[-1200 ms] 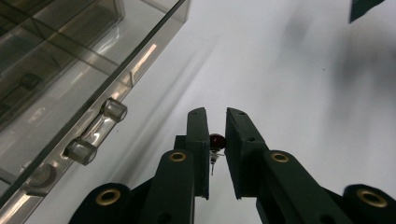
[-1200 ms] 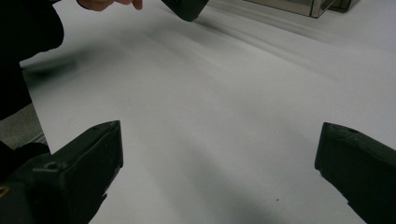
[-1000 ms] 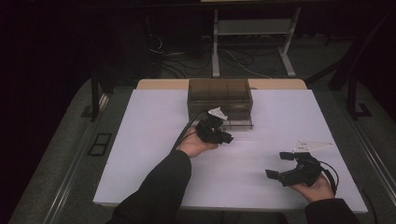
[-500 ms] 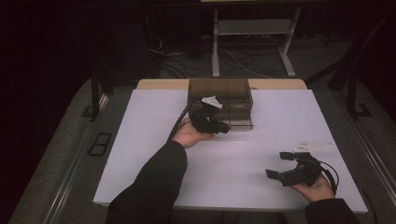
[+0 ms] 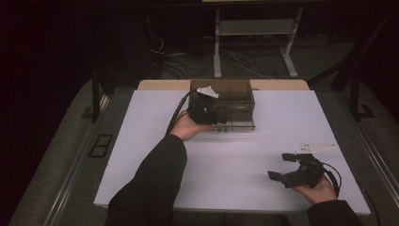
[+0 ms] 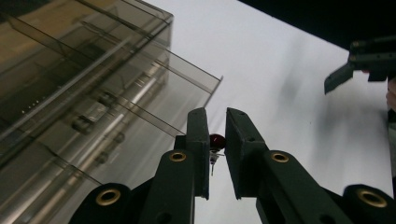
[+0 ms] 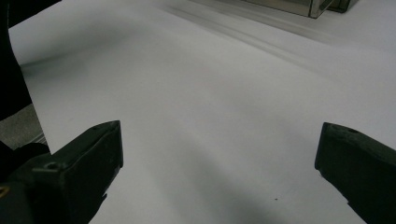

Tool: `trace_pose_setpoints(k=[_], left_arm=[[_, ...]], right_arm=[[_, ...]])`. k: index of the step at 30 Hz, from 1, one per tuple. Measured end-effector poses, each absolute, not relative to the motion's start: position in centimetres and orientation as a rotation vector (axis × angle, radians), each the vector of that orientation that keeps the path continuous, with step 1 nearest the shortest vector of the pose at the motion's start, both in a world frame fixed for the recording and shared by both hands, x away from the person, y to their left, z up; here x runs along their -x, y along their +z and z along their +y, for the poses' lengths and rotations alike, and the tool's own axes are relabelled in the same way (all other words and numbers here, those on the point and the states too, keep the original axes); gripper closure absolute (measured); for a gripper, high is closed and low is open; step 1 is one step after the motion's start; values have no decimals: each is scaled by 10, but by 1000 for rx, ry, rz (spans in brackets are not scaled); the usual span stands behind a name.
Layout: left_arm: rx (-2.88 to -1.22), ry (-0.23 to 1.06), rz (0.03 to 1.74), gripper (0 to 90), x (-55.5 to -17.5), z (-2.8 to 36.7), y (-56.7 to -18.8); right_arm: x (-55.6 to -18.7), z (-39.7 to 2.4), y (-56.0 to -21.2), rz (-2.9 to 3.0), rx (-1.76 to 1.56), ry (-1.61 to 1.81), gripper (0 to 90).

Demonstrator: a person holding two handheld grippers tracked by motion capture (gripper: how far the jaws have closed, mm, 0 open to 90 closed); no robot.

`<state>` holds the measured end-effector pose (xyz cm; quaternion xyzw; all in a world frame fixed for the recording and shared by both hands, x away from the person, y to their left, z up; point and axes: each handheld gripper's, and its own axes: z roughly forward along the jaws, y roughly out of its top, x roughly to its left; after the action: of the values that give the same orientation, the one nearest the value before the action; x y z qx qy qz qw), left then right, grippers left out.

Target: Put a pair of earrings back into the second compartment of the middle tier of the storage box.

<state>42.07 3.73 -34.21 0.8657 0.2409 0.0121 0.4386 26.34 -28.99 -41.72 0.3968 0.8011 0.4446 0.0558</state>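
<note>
White table (image 5: 141,155), seen from above, bearing at its far middle a smoke-tinted clear plastic organiser box (image 5: 235,96) with internal dividers; the compartments appear as long lanes in the left gripper view (image 6: 93,93). The left gripper (image 5: 221,117) is held at the near left corner of the box, at about the height of its rim, with the person's left hand (image 5: 188,128) beneath it. Its jaws are closed on a small red-headed pin (image 6: 216,140), whose dark red head shows in the narrow gap between the pads and whose thin metal shank hangs below; the pin is thus held in the air just beside the box, not yet inside any compartment. The right gripper (image 5: 280,167) rests low over the near right part of the table, well apart from the box, jaws spread wide with nothing between them, as its own view confirms (image 7: 219,154). The step in hand is judged to be carrying the pin to a compartment. To do it well, keep the pinch firm, since so little of the pin is caught; bring the jaw tips over the chosen lane, clear of the thin divider walls; lower them past the rim before releasing, so that the pin cannot bounce out.
</note>
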Motion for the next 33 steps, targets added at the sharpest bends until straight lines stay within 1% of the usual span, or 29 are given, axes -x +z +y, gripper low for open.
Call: trace_pose_setpoints(k=[11, 21, 33], left_arm=[[-2093, 61, 681, 786, -439, 43, -355], [-2055, 73, 740, 789, -450, 38, -370], [-2097, 74, 761, 788, -456, 28, -387]], right_arm=[[-264, -291, -417, 2433, -1206, 1347, 5], [-264, -292, -418, 2434, -1202, 1344, 5], [-264, -293, -418, 2437, -1203, 1343, 6]])
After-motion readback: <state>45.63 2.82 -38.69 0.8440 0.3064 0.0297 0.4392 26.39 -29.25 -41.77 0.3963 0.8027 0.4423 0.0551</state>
